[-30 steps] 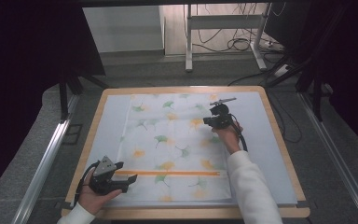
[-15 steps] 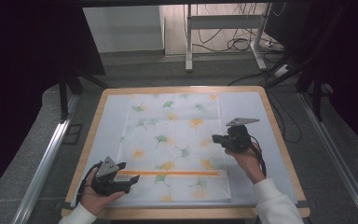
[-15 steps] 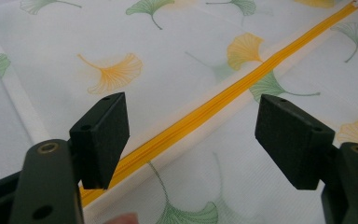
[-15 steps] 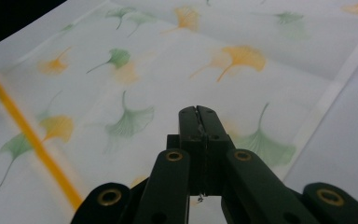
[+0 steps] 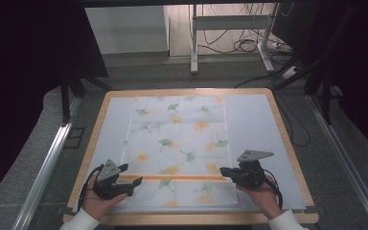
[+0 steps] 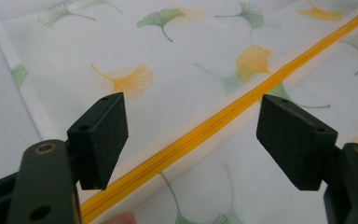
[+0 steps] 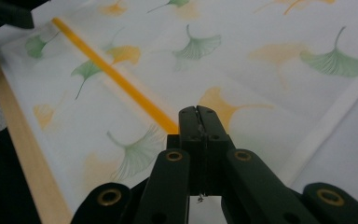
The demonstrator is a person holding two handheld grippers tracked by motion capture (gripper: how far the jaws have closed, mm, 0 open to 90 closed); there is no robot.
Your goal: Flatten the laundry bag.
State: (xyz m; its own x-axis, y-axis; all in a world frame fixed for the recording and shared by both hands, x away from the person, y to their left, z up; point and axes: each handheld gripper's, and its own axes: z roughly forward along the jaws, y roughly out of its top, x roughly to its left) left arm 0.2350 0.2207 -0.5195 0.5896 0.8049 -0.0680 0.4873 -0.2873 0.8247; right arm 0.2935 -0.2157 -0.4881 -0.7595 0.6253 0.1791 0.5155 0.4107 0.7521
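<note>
Dark room behind, cables on the floor at 12 o'clock; wood-rimmed bench point(image 5: 287, 143) with a white mat carries the job.

High view: ginkgo-print cloth cover point(image 5: 179, 139) lies flat mid-bench, orange zipper point(image 5: 172, 178) running across near its 6 o'clock edge. Left tongs point(image 5: 127, 178) sit at the zipper's 9 o'clock end, hand low on the bench, tongs pointing toward 3. Right tongs point(image 5: 224, 171) sit at the 3 o'clock end, pointing toward 9, hand resting by the bench rim at 5 o'clock.

Left gripper view: left tongs point(image 6: 191, 135) stand wide, jaws either side of the zipper point(image 6: 223, 122), nothing pinched. Teeth look meshed all along the visible run.

Right gripper view: right tongs point(image 7: 198, 122) are fully closed at the near end of the zipper point(image 7: 116, 77). Frame is blurred; can't tell whether the slider tab is pinched between them.

Judgement: zipper appears closed end to end, so the pull looks done or nearly so. Left to do: release the right tongs and lift both clear. If the slider isn't fully seated, a last short tug toward 3 o'clock.
</note>
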